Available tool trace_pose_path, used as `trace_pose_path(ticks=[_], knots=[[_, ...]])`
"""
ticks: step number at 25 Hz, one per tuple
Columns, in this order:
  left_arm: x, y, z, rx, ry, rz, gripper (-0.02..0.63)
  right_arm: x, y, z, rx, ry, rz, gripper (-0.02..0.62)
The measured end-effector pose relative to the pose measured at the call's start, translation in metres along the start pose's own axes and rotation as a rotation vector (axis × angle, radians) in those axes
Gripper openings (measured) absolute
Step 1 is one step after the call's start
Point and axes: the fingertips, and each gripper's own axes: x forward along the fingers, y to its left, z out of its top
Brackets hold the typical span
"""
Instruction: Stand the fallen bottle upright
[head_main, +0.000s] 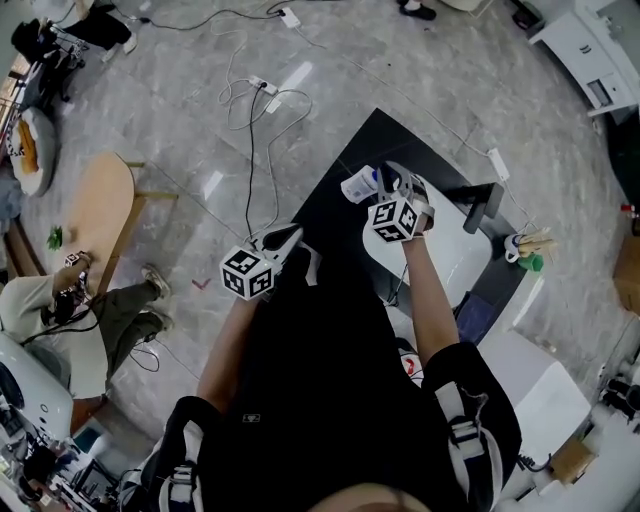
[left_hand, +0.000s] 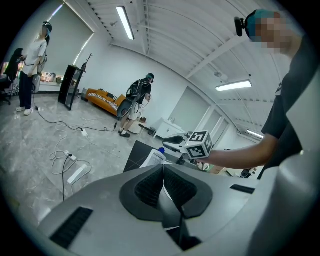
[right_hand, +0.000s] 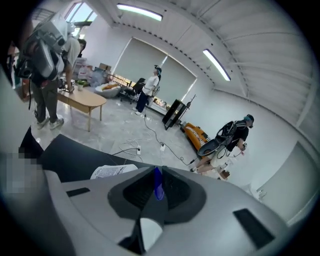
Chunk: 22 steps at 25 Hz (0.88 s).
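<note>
Bottle (head_main: 357, 186) blue cap (right_hand: 157, 186) pinched between right hand-held gripper (head_main: 386, 180) jaws

Nothing can be read: the bottle (head_main: 358, 186) bears fine print (far too small to make out).

White bottle (head_main: 357, 187) at right gripper (head_main: 382, 181)

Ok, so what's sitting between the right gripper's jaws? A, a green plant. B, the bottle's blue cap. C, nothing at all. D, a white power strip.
B: in the right gripper view the blue cap of the bottle fills the narrow gap between the jaws of the right gripper.
</note>
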Motion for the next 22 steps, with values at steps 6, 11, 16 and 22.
trace_pose_path(ticks=[6,11,16,22], knots=[[-0.012,0.006,0.003,-0.001,-0.012,-0.012,0.015,-0.012,0.008,0.018,-0.081,-0.005,-0.063,0.104],[-0.025,0.014,0.006,0.007,0.018,-0.063,0.015,-0.02,0.018,0.03,-0.056,0.02,-0.076,0.112],[-0.033,0.026,0.015,0.018,0.034,-0.113,0.015,-0.023,0.028,0.042,-0.087,0.045,-0.109,0.117],[-0.04,0.04,0.017,0.03,0.047,-0.162,0.015,-0.022,0.045,0.058,-0.085,0.05,-0.13,0.127]])
